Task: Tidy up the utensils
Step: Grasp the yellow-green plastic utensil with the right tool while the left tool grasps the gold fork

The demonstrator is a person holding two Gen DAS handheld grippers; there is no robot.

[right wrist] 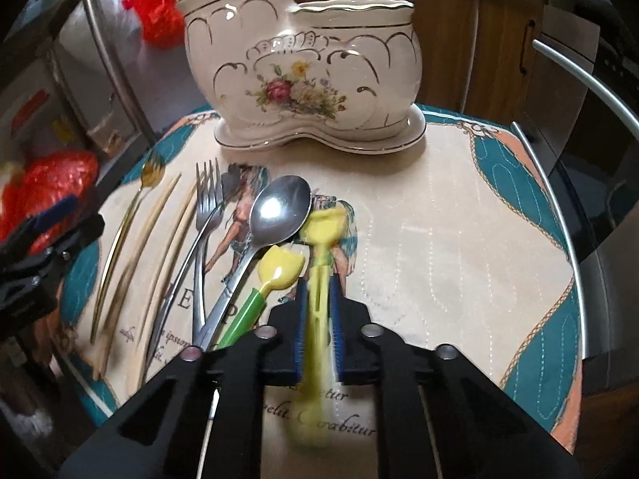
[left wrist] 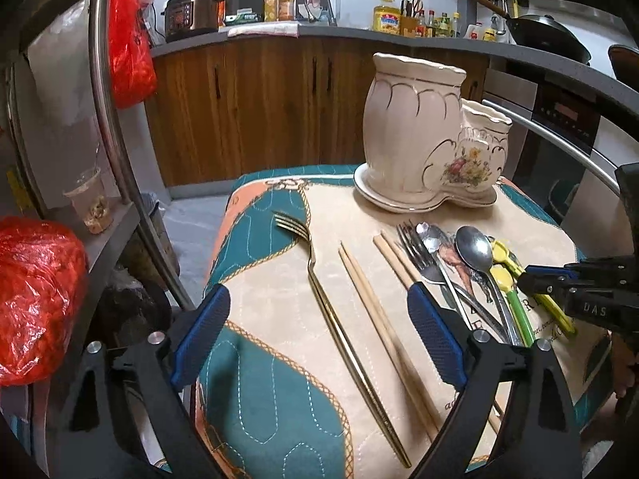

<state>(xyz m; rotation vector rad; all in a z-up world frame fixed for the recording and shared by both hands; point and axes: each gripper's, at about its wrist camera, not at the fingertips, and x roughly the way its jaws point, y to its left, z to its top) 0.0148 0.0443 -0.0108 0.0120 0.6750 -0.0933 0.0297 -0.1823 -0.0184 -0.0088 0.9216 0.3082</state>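
Here, on a quilted mat in a home kitchen, utensils lie in a row before a ceramic holder.

Yellow utensil: a yellow plastic utensil with a tulip-shaped head lies on the mat's printed centre, its handle pinched between the blue pads of the right gripper; the handle is blurred below the pads.
Right gripper: jaws drawn narrow, pressed against that handle on both sides.
Green-handled utensil: a second yellow-headed piece with a green handle lies just beside it, to the left in the right wrist view.
Steel pieces: a steel spoon rests bowl-up against the yellow head, and a steel fork lies next to it.
Chopsticks: wooden chopsticks lie between the steel pieces and a gold fork.
Left gripper: the left gripper hangs over the gold fork and one chopstick pair, its jaws spread wide, pads touching neither.
Holder: a cream ceramic utensil holder, floral and gilt-edged with two compartments, stands upright at the mat's far edge, apart from the cutlery.
Mat: the quilted mat is beige with teal and peach corners.
Surroundings: red plastic bags sit at the left; wooden cabinets run behind.
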